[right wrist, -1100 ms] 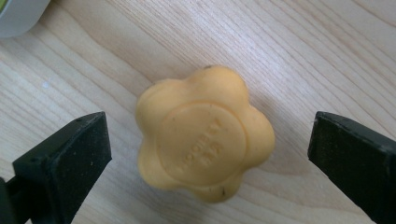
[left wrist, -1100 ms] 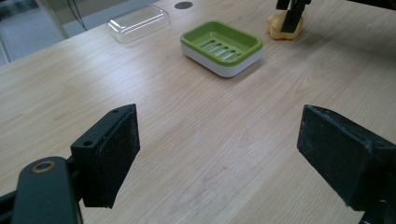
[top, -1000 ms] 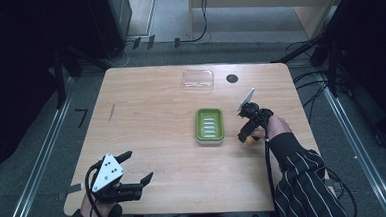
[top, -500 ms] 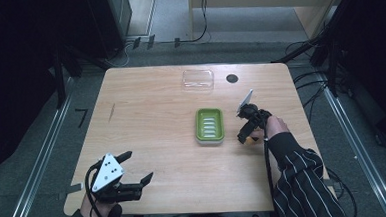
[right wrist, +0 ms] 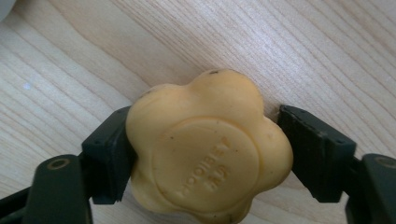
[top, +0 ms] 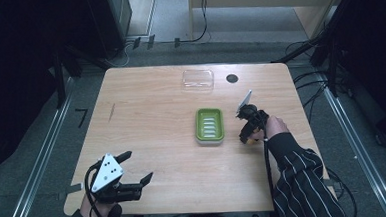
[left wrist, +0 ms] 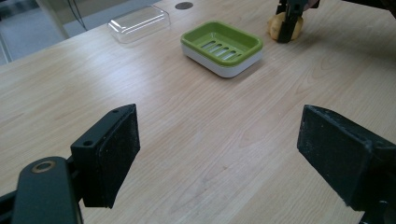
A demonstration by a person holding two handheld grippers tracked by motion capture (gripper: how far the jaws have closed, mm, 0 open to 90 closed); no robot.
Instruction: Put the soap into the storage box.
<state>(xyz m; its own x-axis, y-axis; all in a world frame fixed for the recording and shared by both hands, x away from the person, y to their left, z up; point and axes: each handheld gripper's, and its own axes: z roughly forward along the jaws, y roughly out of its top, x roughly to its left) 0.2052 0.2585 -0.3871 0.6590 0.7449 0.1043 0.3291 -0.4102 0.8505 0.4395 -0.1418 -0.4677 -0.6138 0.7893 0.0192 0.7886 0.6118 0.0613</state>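
Note:
A yellow flower-shaped soap [right wrist: 208,154] lies on the wooden table, and my right gripper [right wrist: 210,144] is shut on it with a jaw pressed against each side. From above, the right gripper [top: 246,132] points down at the soap [top: 253,140], just right of a green soap dish [top: 198,124]. The dish sits on a white base and has nothing in it [left wrist: 247,44]. My left gripper [top: 136,167] hovers open near the table's front left corner, nothing between its jaws [left wrist: 219,154]. Far off in the left gripper view, the soap [left wrist: 276,25] stands by the dish.
A clear plastic lid [top: 198,79] lies at the back of the table beside a black cable hole [top: 232,78]. The person's striped sleeve [top: 297,173] crosses the front right part. Bare wood stretches between the left gripper and the dish.
The right gripper has sunk slightly towards the table at the soap. The left gripper has not moved.

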